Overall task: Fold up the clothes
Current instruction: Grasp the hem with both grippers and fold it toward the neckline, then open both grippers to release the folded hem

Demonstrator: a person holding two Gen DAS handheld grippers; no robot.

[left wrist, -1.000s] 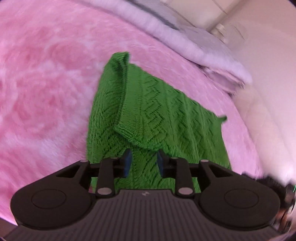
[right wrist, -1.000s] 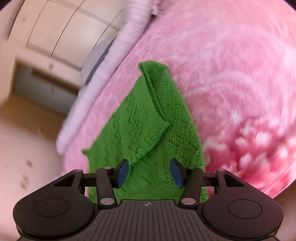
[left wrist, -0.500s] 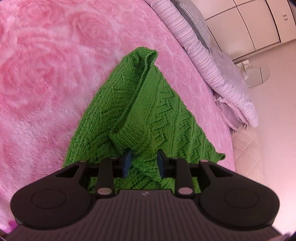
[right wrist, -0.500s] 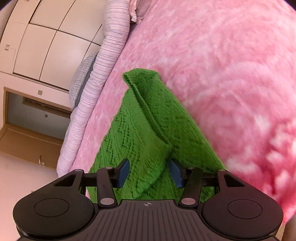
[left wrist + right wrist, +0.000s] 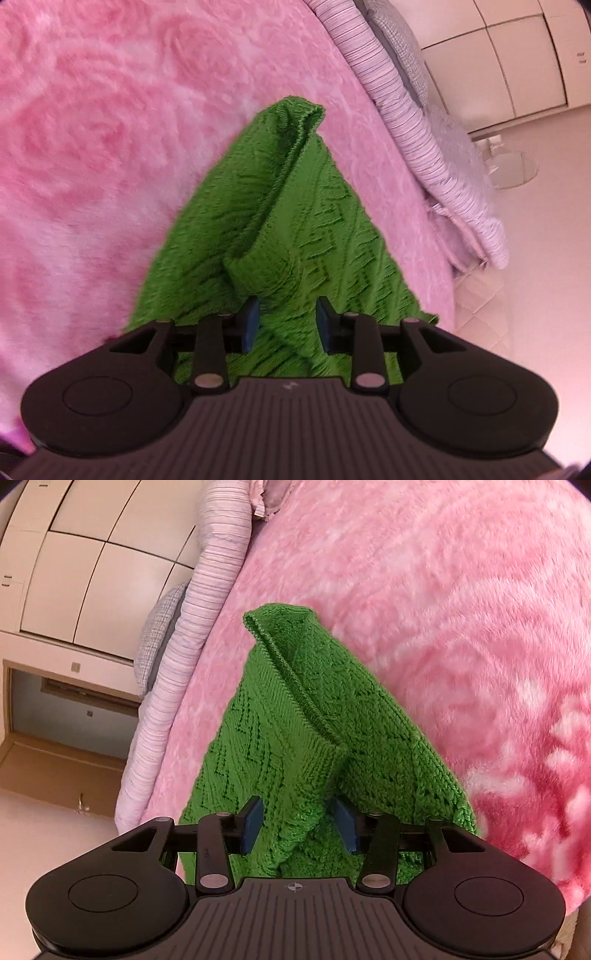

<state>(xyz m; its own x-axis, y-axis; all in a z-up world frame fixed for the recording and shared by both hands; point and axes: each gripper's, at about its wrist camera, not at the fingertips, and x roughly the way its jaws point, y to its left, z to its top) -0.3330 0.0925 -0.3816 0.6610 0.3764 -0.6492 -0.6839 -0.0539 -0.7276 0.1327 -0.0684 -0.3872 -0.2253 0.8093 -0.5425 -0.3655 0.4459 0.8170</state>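
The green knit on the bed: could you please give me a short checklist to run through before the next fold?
1. Knit lies on the pink blanket: ok.
2. Cloth between left tongs, jaws opening: ok.
3. Cloth between right tongs, jaws closing: ok.
4. Pads pressing the cloth: cannot tell.
5. Knit clear of the striped pillow: ok.
6. Layers flat: not ok, a ridge stands up.

My green knit garment [image 5: 310,236] lies partly folded on the pink bed, zigzag-patterned, its ribbed edge doubled over in a raised ridge narrowing to a far peak.
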